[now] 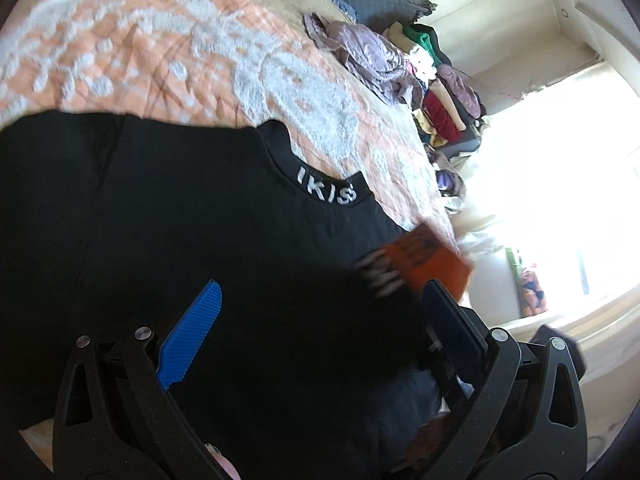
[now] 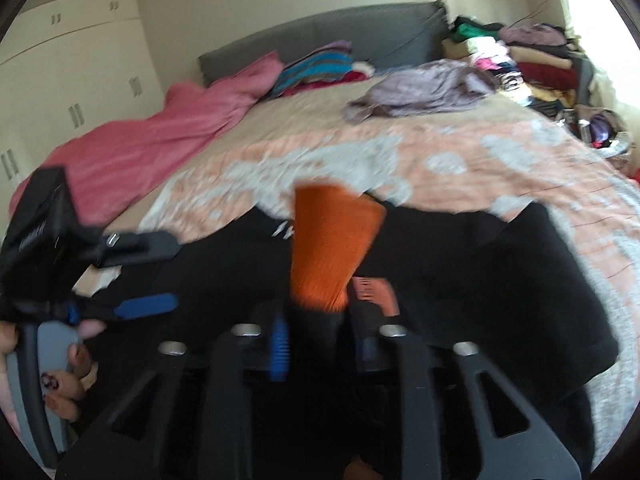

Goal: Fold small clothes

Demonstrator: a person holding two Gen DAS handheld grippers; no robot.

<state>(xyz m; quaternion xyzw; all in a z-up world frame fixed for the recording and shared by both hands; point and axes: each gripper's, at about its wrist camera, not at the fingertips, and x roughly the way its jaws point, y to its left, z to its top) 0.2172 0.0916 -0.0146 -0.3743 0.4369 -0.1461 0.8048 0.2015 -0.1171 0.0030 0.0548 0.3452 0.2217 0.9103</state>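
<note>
Black shirt [image 1: 168, 208] lies spread on the bed [image 1: 160, 52], collar toward the headboard. Left gripper [image 1: 320, 300] hovers over it, jaws wide apart, nothing between them. Right gripper [image 2: 316, 344]: jaws part-open, an orange-and-black fold [image 2: 332, 248] standing between them; whether the pads press it cannot be told through blur. Fabric judged soft, light, limp; best pinched at hems or shoulder seams.

The black garment [image 1: 168, 200] is seen as matt knit cloth with a stitched white collar. The bedspread [image 1: 160, 52] appears quilted; the left gripper [image 1: 320, 304] shows ribbed blue plastic pads.
</note>
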